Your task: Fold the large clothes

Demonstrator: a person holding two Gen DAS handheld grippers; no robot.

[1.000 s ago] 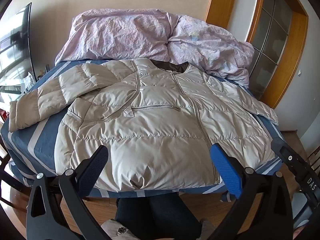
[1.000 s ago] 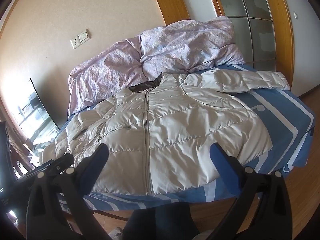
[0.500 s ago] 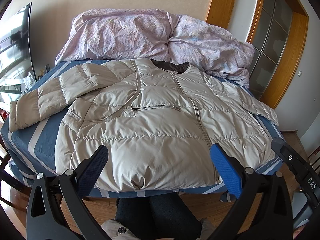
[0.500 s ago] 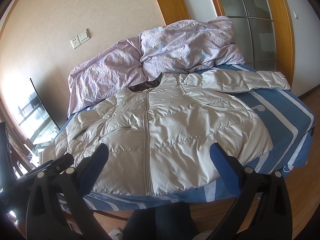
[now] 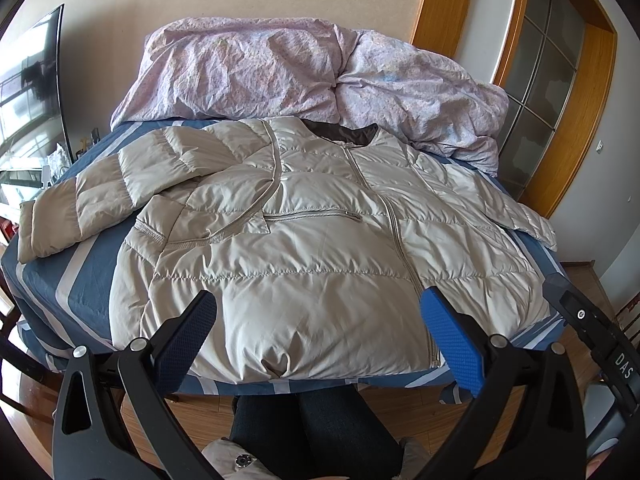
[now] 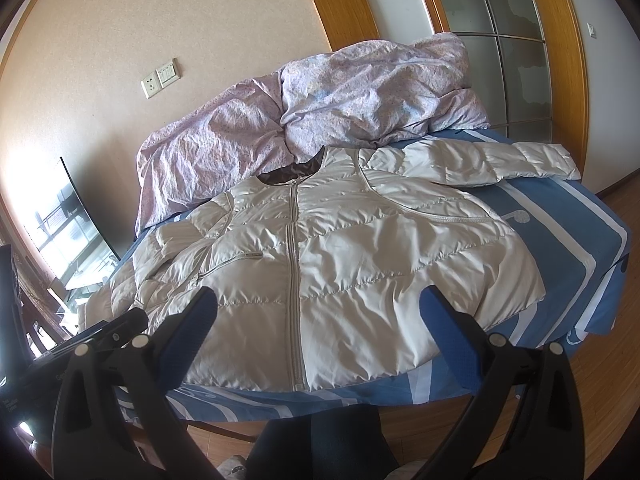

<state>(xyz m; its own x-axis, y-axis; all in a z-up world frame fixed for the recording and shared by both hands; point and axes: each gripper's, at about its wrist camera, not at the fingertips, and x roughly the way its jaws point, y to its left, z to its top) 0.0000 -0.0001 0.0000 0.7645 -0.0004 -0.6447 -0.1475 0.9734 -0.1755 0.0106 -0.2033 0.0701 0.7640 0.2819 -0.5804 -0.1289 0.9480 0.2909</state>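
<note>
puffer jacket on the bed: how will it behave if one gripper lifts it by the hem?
The jacket will probably sag and drape: it is soft, quilted and wrinkled. Its shiny shell looks slippery, so a pinch may slide. Its puffy filling suggests that it is light for its bulk.

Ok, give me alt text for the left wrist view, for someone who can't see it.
A beige puffer jacket lies flat, zipped, on a blue striped bed, sleeves spread. The open left hand-held gripper hovers before its hem; a rumpled lilac duvet is behind.

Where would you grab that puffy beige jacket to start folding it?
Probably by a sleeve cuff. The jacket lies flat, zipped, front up on the bed, sleeves spread outward. The left gripper could come from the outer side at the left cuff, a thin free edge, and carry it across the chest.
</note>
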